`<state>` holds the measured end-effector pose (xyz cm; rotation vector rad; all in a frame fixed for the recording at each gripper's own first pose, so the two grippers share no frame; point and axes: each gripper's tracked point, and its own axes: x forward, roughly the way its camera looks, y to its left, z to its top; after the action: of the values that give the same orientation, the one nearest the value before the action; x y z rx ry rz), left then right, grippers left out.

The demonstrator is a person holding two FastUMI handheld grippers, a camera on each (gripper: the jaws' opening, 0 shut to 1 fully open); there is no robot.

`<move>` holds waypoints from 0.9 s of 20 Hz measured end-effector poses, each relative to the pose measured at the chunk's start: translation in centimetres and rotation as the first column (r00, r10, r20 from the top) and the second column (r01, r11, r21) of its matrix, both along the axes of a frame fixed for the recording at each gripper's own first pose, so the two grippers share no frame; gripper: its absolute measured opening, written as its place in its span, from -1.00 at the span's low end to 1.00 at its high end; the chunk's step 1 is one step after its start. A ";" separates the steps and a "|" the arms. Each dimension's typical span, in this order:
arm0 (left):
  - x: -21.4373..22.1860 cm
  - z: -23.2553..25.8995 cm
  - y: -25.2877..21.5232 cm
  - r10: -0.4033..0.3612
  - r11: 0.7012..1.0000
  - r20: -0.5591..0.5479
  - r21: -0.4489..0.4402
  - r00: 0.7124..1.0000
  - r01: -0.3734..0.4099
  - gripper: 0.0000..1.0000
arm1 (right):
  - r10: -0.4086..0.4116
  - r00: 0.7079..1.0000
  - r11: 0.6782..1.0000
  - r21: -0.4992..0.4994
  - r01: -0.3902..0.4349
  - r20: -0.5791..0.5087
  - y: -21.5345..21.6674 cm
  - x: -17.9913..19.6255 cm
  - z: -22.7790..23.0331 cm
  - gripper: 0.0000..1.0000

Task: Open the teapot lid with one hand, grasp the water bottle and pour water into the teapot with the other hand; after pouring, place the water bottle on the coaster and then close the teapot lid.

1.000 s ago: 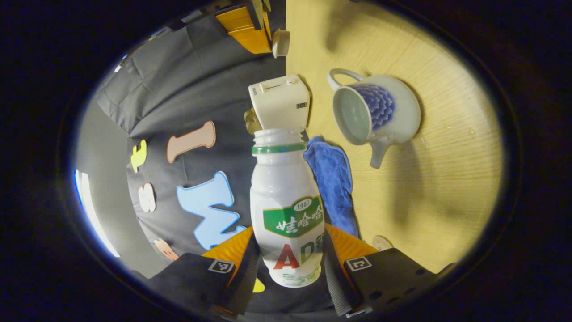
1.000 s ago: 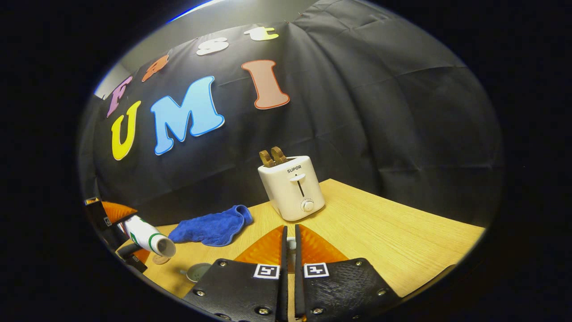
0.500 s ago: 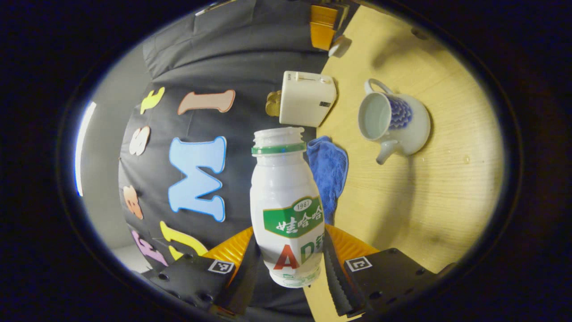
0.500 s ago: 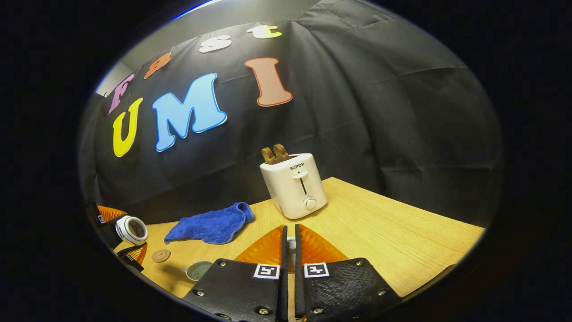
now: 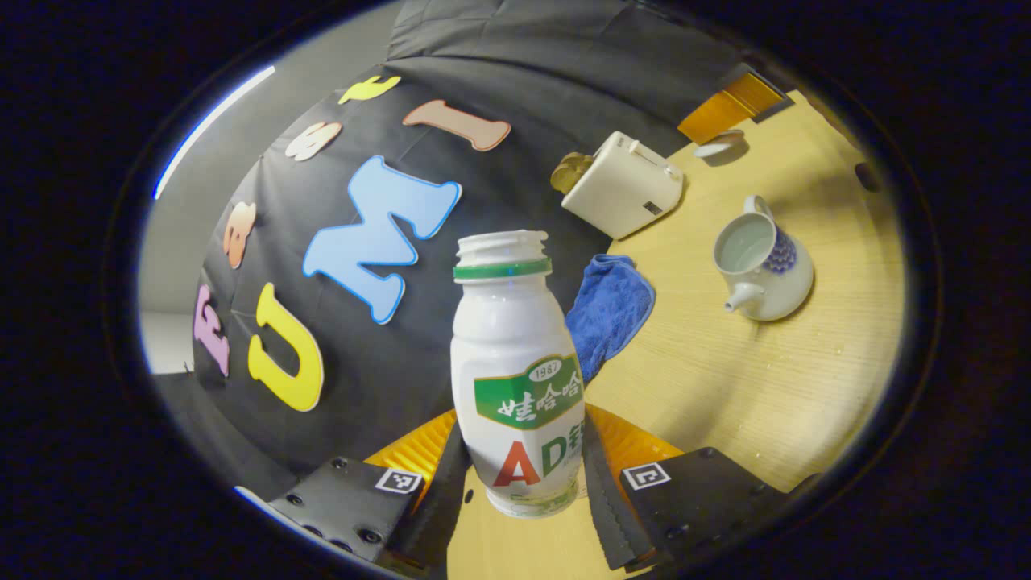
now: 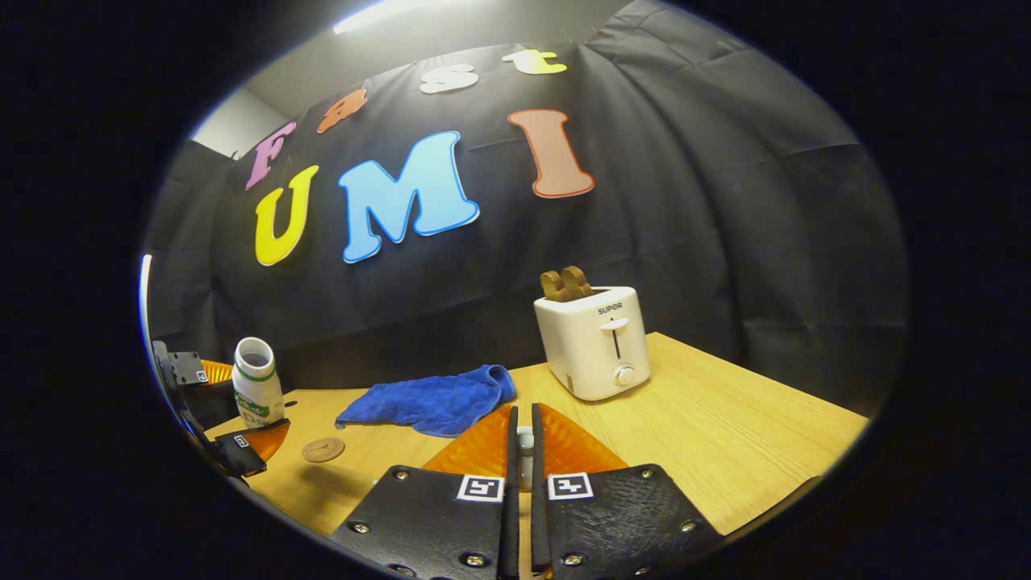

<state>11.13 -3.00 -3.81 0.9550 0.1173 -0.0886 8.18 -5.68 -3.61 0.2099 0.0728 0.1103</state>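
Observation:
A white open-necked water bottle (image 5: 515, 338) with a green label stands nearly upright in my left gripper (image 5: 522, 439), whose fingers press on its lower body. In the right gripper view the bottle (image 6: 256, 385) and the left gripper (image 6: 240, 412) are at the far left, above the table. A round brown coaster (image 6: 323, 449) lies just right of them. The blue-patterned white teapot (image 5: 761, 262) stands open to the right. My right gripper (image 6: 522, 420) is shut on the knob of the teapot lid (image 6: 524, 441); the lid (image 5: 719, 143) hangs above the table beyond the teapot.
A white toaster (image 6: 596, 342) holding toast stands at the back of the wooden table (image 6: 725, 435). A crumpled blue cloth (image 6: 431, 399) lies between the toaster and the coaster. Bare table spreads in front of the teapot (image 5: 725, 387).
The bottle has swung back from tipped over the teapot to nearly upright and moved left, away from the teapot. The right gripper has kept the lid and shifted only a little.

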 end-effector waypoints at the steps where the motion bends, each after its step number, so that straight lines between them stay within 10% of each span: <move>1: 0.0 0.0 0.5 0.009 0.999 -0.006 -0.030 1.000 -0.009 0.63 | 0.022 1.000 1.000 -0.008 -0.022 0.005 0.8 -0.1 0.1 -0.89; 7: -0.4 -1.2 3.3 0.052 0.977 -0.055 -0.202 0.997 -0.062 0.63 | 0.149 0.988 0.988 -0.056 -0.147 0.041 5.0 -0.8 0.6 -0.89; 18: -1.4 -1.5 5.3 0.081 0.846 -0.089 -0.521 0.993 -0.116 0.39 | 0.233 0.972 0.954 -0.188 -0.231 -0.016 8.7 -1.0 -1.6 -0.89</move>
<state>9.70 2.26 -5.34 0.3928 0.1898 -0.0511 7.14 3.06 -5.19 0.0102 0.1008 0.3373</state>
